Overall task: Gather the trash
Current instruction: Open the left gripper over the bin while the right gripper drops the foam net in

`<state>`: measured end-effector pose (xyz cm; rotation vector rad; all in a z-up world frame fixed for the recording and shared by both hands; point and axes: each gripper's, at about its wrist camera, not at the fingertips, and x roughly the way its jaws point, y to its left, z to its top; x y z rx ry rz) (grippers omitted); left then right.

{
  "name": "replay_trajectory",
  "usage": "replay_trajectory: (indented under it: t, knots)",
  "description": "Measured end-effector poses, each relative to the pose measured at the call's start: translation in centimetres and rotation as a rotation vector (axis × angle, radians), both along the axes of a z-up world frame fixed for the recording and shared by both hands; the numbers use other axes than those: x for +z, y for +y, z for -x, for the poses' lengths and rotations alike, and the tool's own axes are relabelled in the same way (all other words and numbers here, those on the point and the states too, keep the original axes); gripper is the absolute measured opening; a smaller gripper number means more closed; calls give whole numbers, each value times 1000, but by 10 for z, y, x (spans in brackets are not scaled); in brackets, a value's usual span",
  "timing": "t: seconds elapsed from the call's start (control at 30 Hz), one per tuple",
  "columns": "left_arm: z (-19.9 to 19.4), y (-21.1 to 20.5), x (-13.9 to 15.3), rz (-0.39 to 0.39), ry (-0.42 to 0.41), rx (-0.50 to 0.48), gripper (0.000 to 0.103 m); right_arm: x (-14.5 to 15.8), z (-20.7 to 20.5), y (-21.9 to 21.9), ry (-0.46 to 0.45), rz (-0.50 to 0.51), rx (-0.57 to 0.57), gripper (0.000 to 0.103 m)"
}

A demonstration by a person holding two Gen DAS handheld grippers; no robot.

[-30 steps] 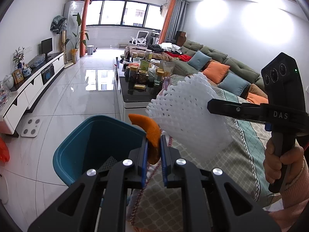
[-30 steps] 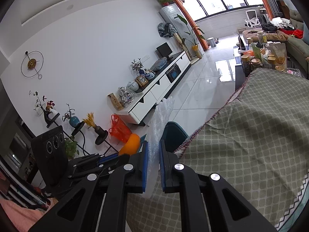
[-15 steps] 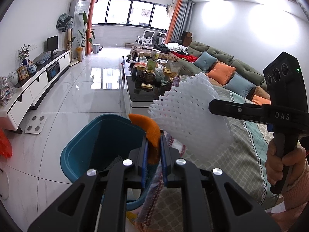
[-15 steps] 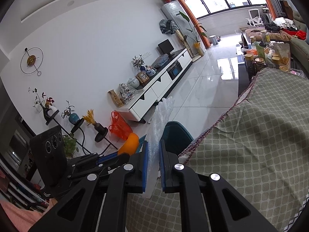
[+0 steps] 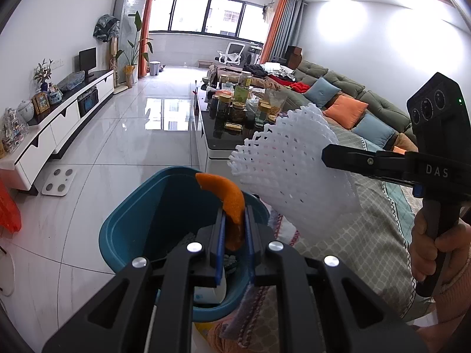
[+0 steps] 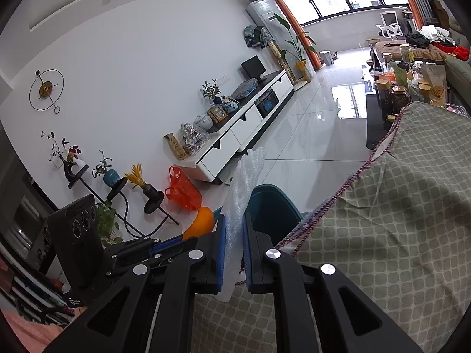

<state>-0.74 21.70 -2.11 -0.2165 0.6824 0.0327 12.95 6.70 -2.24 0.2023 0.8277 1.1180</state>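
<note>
Left gripper [image 5: 235,225]: orange peel [image 5: 228,198] clamped above teal bin [image 5: 138,220]; release judged next. Right gripper [image 6: 234,253]: foam net [image 5: 294,176] pinched beside bin.

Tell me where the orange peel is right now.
The orange peel is clamped in the left gripper, held over the teal bin, just left of the white foam net in the right gripper.

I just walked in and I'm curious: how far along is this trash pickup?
Some scraps already lie in the teal bin. In hand: the left gripper pinches an orange peel above the bin, and the right gripper grips white foam netting. Left: dropping both in.
</note>
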Motion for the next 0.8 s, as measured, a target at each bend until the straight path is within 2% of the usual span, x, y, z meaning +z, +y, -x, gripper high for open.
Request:
replay_trajectory:
  t: [0.8]
  knots:
    - [-24,-3,-12,10,44,47,13,-13,-5,29,24,37,1,11]
